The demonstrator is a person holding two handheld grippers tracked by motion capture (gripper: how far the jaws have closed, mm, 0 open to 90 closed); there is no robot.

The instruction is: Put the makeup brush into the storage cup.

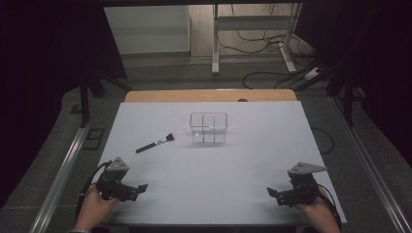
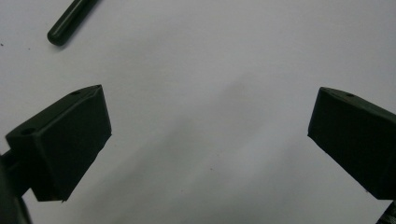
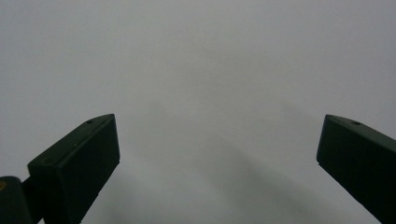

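The brush point(image 1: 155, 143) lies flat on the white table point(image 1: 209, 165), left of centre, its black handle pointing near-left and its bristles far-right. Just to its right, a little farther back, stands a clear divided container point(image 1: 209, 127) (four compartments, by the look of its inner walls), apart from the brush. The left gripper point(image 1: 141, 188) rests at the near-left of the table, jaws spread wide with nothing between them; the brush handle's tip point(image 2: 60, 33) shows ahead of it. The right gripper point(image 1: 270, 192) sits at the near-right, well apart from both, jaws likewise spread over bare table.
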